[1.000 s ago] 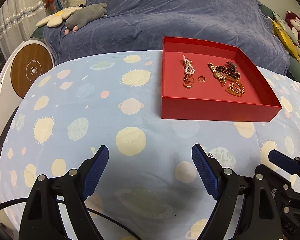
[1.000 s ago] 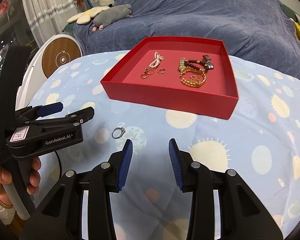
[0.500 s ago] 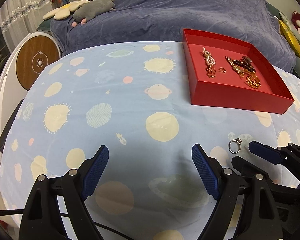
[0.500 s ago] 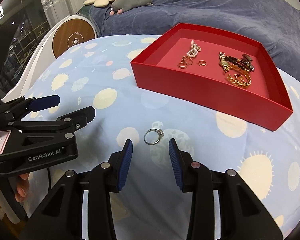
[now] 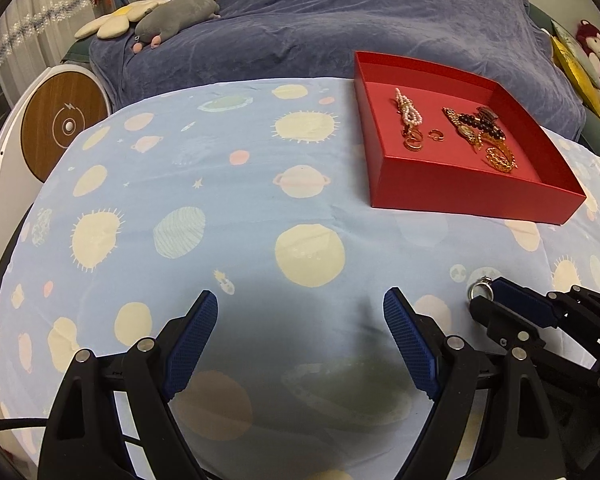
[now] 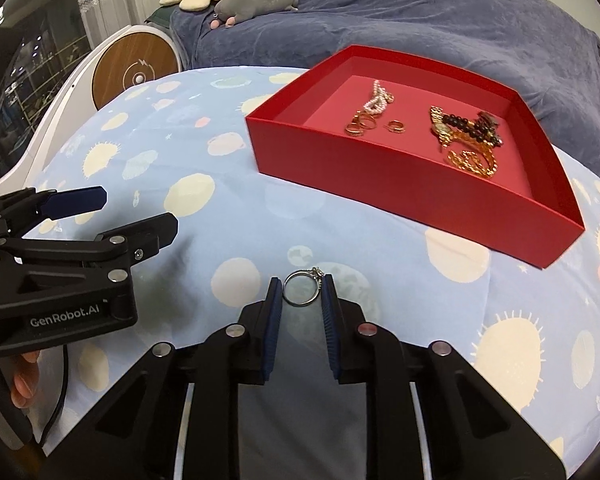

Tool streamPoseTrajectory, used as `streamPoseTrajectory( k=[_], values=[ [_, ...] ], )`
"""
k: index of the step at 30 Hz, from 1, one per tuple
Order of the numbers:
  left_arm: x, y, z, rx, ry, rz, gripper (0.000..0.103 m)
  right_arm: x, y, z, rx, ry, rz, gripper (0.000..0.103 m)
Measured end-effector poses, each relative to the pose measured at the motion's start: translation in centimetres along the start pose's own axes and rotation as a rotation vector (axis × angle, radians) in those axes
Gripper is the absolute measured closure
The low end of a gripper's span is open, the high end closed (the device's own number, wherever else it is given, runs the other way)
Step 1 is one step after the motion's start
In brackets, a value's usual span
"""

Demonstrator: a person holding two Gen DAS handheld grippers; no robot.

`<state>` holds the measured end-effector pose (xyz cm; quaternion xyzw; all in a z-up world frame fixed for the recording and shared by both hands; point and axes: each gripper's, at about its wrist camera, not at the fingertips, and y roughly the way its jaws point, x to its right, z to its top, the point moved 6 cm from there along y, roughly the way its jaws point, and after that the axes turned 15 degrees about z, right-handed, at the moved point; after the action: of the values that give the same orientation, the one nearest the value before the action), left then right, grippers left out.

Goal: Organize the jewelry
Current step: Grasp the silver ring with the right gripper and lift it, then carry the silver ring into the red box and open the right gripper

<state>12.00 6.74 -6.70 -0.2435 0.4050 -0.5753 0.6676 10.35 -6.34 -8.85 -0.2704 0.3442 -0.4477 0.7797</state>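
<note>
My worktop point(image 6: 228, 236), under its planet-print cloth, is nearly cleared, and the red tray point(image 6: 400, 196) on it already holds most of the jewelry: a pearl strand point(image 6: 376, 100), a dark bead bracelet point(image 6: 470, 126), a gold chain point(image 6: 474, 162) and some small gold rings point(image 6: 360, 125). As far as I can see, one piece is left outside, the silver ring point(image 6: 301, 288), lying on the cloth near the tray's front wall. My right fingers point(image 6: 300, 300) are closing around it, pads just at its sides, not yet lifting. My left fingers point(image 5: 300, 336) stand released and empty. Carrying the ring into the tray remains.
</note>
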Motion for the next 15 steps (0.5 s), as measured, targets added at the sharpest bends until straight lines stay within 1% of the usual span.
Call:
streamPoseTrajectory(
  k=[2, 3, 5, 7, 8, 10, 11, 12, 13, 15],
  values=[
    [1.3, -0.2, 0.1, 0.009, 0.021, -0.018, 0.021, 1.2, -1.6, -0.3, 0.015, 0.026, -0.014, 0.084],
    [2.0, -0.3, 0.2, 0.015, 0.03, -0.041, 0.021, 1.8, -2.5, -0.5, 0.02, 0.037, -0.022, 0.084],
    [3.5, -0.6, 0.2, 0.016, 0.053, -0.085, 0.027, 2.9, -3.9, -1.0, 0.027, 0.067, -0.036, 0.084],
    [5.0, -0.8, 0.1, 0.014, 0.079, -0.134, 0.046, 4.0, -5.2, -1.3, 0.034, 0.1, -0.046, 0.084],
    [5.7, -0.8, 0.0, 0.01, 0.094, -0.154, 0.051, 4.3, -5.7, -1.3, 0.042, 0.108, -0.053, 0.084],
    [7.1, -0.7, -0.4, -0.007, 0.123, -0.194, 0.084, 5.0, -6.3, -1.4, 0.054, 0.13, -0.059, 0.084],
    [7.7, -0.6, -0.5, -0.01, 0.136, -0.201, 0.088, 5.2, -6.5, -1.4, 0.058, 0.142, -0.06, 0.084],
    [7.9, -0.8, -0.5, 0.008, 0.141, -0.191, 0.095, 5.4, -6.6, -1.4, 0.06, 0.15, -0.059, 0.084],
    [8.3, -0.8, -0.5, 0.006, 0.154, -0.205, 0.103, 5.5, -6.7, -1.4, 0.062, 0.153, -0.06, 0.084],
    [8.7, -0.9, -0.5, 0.0, 0.147, -0.235, 0.103, 5.5, -7.0, -1.2, 0.071, 0.155, -0.057, 0.084]
  ],
)
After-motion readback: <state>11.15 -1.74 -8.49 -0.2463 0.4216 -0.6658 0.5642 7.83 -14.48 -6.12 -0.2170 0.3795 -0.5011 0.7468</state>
